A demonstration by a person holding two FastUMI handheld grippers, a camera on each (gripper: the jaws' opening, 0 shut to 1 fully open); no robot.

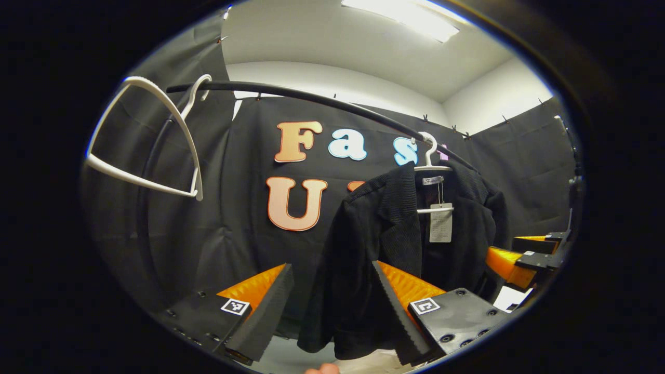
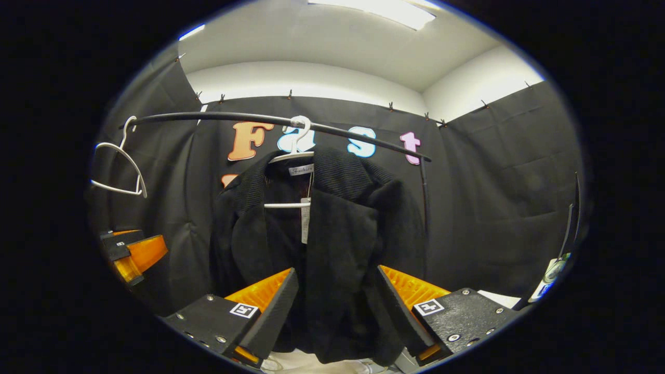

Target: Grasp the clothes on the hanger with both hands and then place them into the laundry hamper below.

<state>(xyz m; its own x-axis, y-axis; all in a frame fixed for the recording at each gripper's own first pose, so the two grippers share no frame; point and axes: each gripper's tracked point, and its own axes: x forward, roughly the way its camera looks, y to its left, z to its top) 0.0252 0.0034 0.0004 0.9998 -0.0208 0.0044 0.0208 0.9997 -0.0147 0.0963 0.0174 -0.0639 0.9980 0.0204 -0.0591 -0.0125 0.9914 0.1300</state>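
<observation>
That black jacket (image 2: 332,244) hangs on the white hanger (image 2: 291,156), soft and floppy, so pinch thick fabric near both shoulders. Left gripper (image 1: 332,306) and right gripper (image 2: 337,306) are both spread, holding nothing.

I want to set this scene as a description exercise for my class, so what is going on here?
A person holds a two-finger gripper in each hand, facing a black jacket that hangs on a white hanger from a black rail. The left gripper and the right gripper are both open and aimed at the jacket, with nothing grasped yet. An empty white hanger hangs further along the rail.
</observation>
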